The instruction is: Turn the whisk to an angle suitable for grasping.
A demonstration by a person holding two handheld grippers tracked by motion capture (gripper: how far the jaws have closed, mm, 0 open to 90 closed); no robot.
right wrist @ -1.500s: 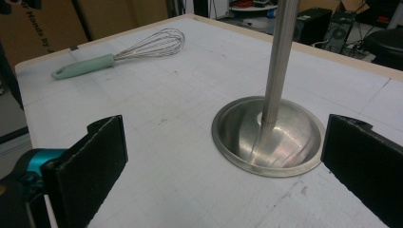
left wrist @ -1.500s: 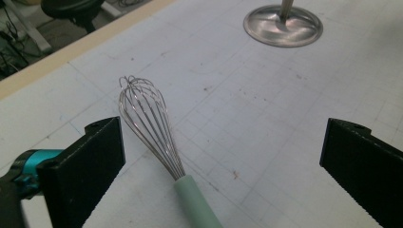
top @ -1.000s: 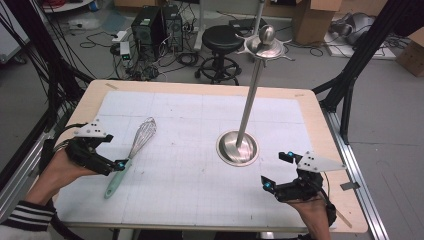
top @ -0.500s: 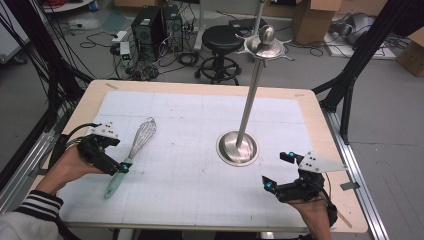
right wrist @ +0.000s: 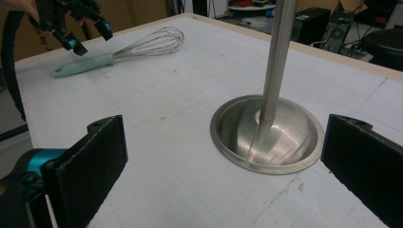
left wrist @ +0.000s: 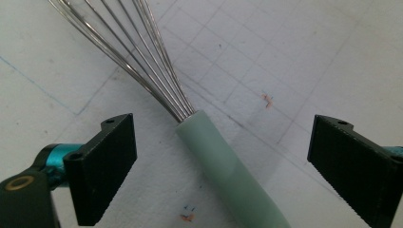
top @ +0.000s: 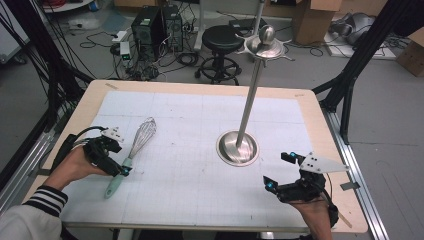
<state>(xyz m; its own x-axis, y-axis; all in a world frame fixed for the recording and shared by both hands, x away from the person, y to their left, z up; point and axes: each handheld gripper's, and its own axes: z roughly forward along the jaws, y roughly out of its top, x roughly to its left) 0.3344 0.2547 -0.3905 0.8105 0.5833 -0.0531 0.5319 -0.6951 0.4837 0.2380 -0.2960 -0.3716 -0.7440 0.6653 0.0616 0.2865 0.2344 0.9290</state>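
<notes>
While left gripper (left wrist: 223, 156) straddles whisk (top: 131, 153) at lower left of high view, jaws stand wide, have just been closing a little, mint handle (left wrist: 228, 166) between pads, untouched.

Risks:
- pads close near wire junction, not mid-handle; round handle may roll or pivot out
- lower jaw may scrape gridded mat (top: 200, 125)
- long whisk swung toward stand (top: 239, 145) at centre right could knock tall pole

Right gripper (top: 287, 170) at lower right, jaws apart, empty.

Hard to make out:
- handle end cut off at bottom edge of left gripper view
- pad-to-mat gap
- stand top cropped in right gripper view
</notes>
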